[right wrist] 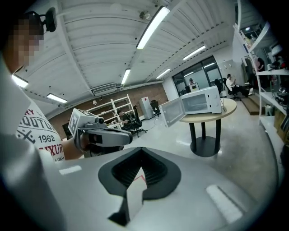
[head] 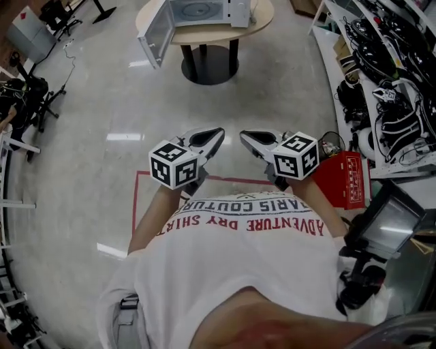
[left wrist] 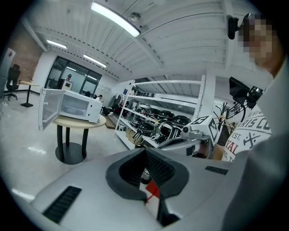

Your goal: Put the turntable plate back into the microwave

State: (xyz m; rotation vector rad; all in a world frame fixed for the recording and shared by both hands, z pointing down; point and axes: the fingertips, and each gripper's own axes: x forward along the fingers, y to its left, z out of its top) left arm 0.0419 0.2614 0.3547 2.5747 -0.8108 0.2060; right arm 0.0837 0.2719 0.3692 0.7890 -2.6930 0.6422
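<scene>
What looks like the turntable plate [head: 197, 10] is already lying inside the open microwave [head: 235, 12] on the round table [head: 264, 26]; stiff, slick and breakable, it is calling for a rim grip. The left hand-held gripper [head: 219, 131] and right hand-held gripper [head: 243, 134] are hovering pressed together, empty, above a shirt [head: 238, 272] reading "ADVENTURE DRY SHIRTS"

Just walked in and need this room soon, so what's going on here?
A person stands on the open floor, holding the left gripper and right gripper close to their chest, both shut with nothing in them. Ahead, the microwave sits on a round table with its door swung open, and a round plate seems to lie inside. Neither gripper is near it.
</scene>
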